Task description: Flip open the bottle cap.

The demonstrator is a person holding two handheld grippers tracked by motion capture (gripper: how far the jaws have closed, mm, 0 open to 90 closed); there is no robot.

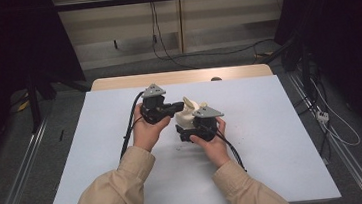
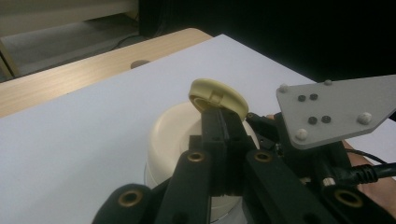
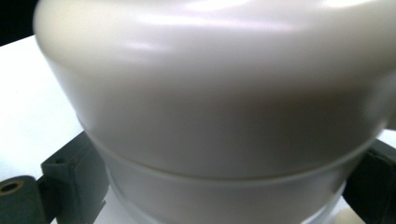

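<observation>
Right claw [image 3: 224,205] apparently astride cream jar [image 3: 219,93]; left claw [image 2: 224,126] on lid flap [image 2: 218,94].

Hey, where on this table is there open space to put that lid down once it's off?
Bare white table lies right of the right gripper, and left of the left gripper toward the table's left edge; the far strip is bare too. The middle is crowded: both grippers, the cream container and its flip lid.
</observation>
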